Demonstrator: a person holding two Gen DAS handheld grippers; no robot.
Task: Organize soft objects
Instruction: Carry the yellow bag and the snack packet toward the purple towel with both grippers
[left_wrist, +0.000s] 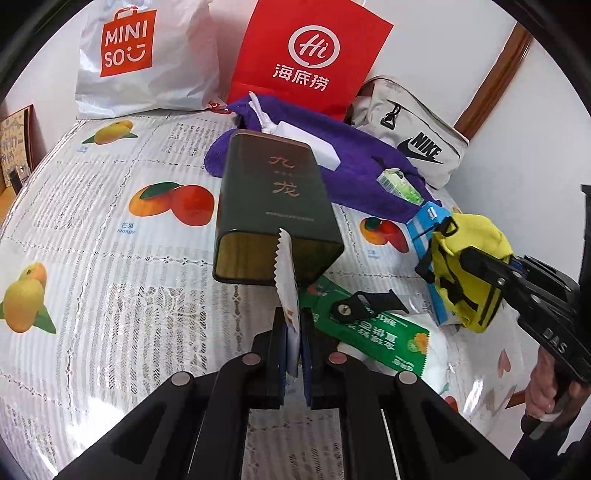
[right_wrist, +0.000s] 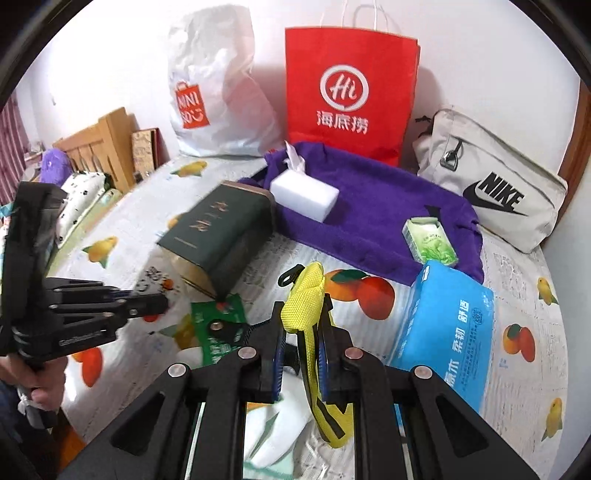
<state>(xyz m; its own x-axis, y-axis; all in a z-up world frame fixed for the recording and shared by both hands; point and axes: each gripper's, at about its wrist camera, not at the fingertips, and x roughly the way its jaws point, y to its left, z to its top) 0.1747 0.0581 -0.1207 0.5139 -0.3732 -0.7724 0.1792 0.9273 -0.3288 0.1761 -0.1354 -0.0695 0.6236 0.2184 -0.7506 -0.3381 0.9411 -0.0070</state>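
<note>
My left gripper (left_wrist: 294, 325) is shut on a thin white packet with a serrated edge (left_wrist: 285, 280), held above the table in front of a dark green tin (left_wrist: 275, 206). My right gripper (right_wrist: 303, 325) is shut on a small yellow pouch with black straps (right_wrist: 306, 295); the pouch also shows at the right of the left wrist view (left_wrist: 467, 266). A purple towel (right_wrist: 373, 214) lies at the back with a white sponge block (right_wrist: 304, 195) and a small green tissue pack (right_wrist: 430, 240) on it. A blue tissue pack (right_wrist: 447, 328) lies to the right.
A white Miniso bag (right_wrist: 218, 99), a red paper bag (right_wrist: 347, 92) and a grey Nike bag (right_wrist: 491, 184) stand against the wall. A green and white packet (left_wrist: 373, 332) lies on the fruit-print tablecloth (left_wrist: 110, 258). A wooden bed frame (right_wrist: 103, 147) is at left.
</note>
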